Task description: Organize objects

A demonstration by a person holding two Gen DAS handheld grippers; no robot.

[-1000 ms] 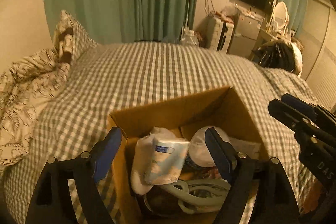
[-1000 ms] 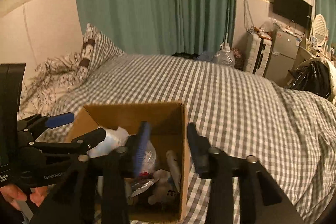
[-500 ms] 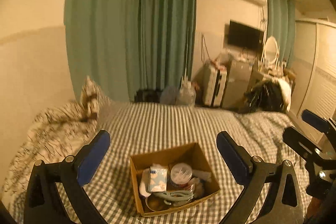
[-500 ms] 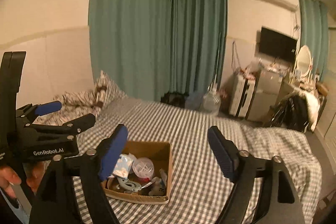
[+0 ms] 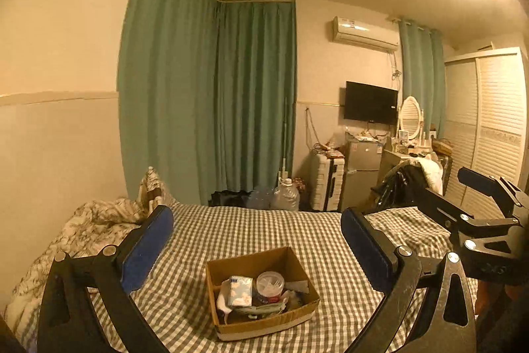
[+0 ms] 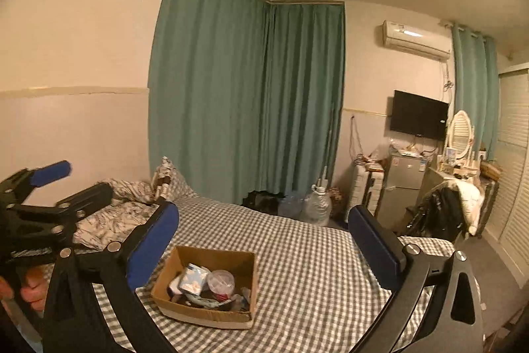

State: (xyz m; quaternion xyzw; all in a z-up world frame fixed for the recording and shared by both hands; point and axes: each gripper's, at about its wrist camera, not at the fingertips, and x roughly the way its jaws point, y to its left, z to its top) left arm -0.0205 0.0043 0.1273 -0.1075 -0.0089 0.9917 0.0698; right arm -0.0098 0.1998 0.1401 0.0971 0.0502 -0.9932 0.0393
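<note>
An open cardboard box (image 5: 248,260) (image 6: 215,257) sits on the checked bed sheet (image 5: 264,230), well below and ahead of both grippers. Inside it lie a pale tissue pack (image 5: 240,290) (image 6: 193,278), a round clear tub (image 5: 270,282) (image 6: 221,280) and other small items I cannot make out. My left gripper (image 5: 256,217) is open and holds nothing. The jaws of my right gripper (image 6: 264,212) are opening, with nothing between them. Each gripper also shows at the edge of the other's view.
A crumpled patterned quilt and a pillow (image 5: 99,217) lie at the bed's left. Beyond the far end stand water bottles (image 5: 286,196), a white suitcase (image 5: 325,182), a small fridge (image 5: 362,167) and a chair piled with clothes (image 5: 410,184). A hand (image 6: 29,290) holds the left gripper.
Both grippers have lifted up and back from the box, which now looks small and far below. The right jaws have spread from narrow to wide, and the left jaws widened a little.
</note>
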